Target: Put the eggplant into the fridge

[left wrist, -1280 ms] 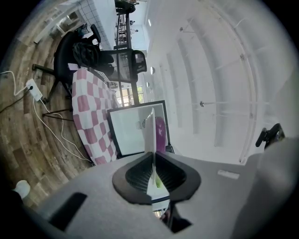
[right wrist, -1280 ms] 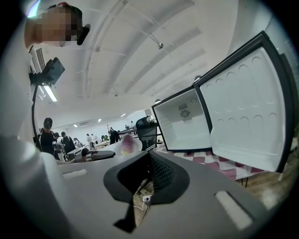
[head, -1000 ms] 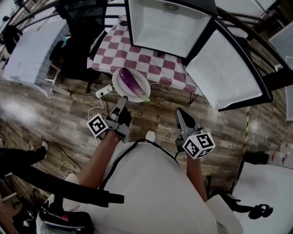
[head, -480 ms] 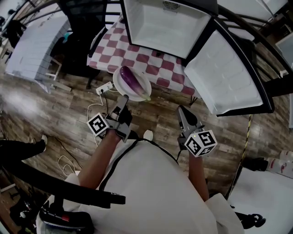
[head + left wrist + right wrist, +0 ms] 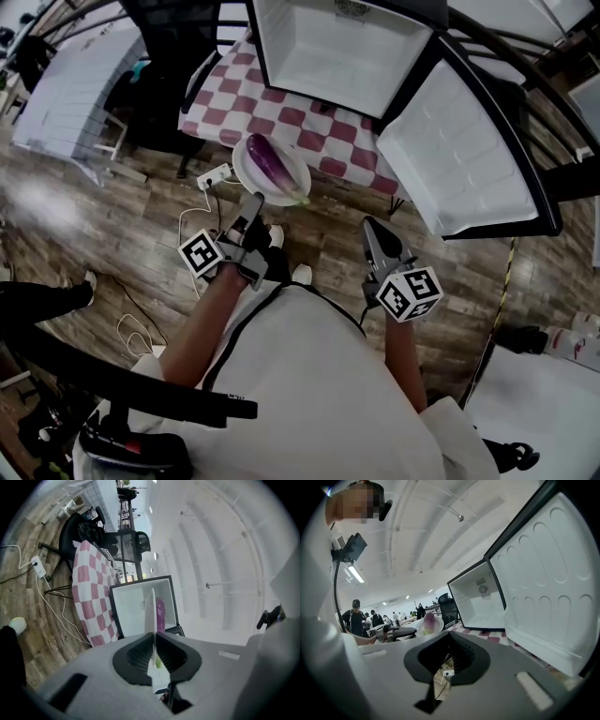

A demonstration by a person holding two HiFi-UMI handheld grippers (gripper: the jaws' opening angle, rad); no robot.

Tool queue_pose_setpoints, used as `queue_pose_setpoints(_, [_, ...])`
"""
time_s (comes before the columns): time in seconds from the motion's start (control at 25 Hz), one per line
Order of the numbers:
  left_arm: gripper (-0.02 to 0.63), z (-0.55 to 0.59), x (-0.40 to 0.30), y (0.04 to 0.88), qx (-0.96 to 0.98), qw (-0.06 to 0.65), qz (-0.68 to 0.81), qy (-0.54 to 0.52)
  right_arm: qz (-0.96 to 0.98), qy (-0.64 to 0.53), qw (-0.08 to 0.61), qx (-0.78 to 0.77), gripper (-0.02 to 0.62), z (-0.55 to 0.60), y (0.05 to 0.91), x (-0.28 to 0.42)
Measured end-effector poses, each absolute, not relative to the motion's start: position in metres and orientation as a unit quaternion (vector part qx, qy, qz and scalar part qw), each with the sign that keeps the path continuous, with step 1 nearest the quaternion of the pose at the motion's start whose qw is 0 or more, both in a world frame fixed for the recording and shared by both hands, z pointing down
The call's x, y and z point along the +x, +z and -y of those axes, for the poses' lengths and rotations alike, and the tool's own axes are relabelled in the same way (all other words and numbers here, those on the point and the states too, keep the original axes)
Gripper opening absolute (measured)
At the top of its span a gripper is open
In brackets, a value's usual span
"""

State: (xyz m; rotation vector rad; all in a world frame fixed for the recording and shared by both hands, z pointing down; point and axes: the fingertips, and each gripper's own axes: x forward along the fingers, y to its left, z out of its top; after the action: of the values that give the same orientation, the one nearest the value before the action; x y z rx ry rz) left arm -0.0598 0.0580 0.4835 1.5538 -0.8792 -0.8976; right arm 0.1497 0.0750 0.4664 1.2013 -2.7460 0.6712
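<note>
Purple eggplant [image 5: 272,161] lay on the plate [image 5: 245,172] clamped in the left tongs [image 5: 253,202], long axis aimed at the open fridge [image 5: 337,52] ahead; right tongs [image 5: 373,236] hung empty, slightly parted.

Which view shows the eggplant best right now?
The head view: the whole eggplant lies in plain sight on the white plate gripped at its rim by the left tool. The left gripper view sees the plate edge-on, hiding most of it; the right gripper view shows it small, from the side.
</note>
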Motion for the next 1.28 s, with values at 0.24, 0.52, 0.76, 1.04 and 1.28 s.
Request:
queue_pose_setpoints(0.24, [0.028,-0.048,-0.055,0.486,0.655,0.545,0.366,-0.374,0.888,0.222,0.034,0.400,0.008,-0.068,0.469,0.156])
queue_pose_setpoints(0.52, [0.028,-0.017,-0.052,0.490,0.658,0.550,0.358,-0.369,0.886,0.226,0.035,0.403,0.008,-0.046,0.473,0.154])
queue_pose_setpoints(0.76, [0.028,0.021,-0.052,0.488,0.659,0.559,0.348,-0.363,0.886,0.221,0.038,0.406,0.008,-0.010,0.469,0.147])
queue_pose_setpoints(1.04, [0.028,0.079,-0.062,0.488,0.666,0.573,0.330,-0.346,0.877,0.224,0.038,0.423,0.008,0.036,0.465,0.128])
queue_pose_setpoints(1.28, [0.028,0.138,-0.070,0.482,0.680,0.583,0.299,-0.328,0.866,0.225,0.036,0.444,0.008,0.086,0.460,0.106])
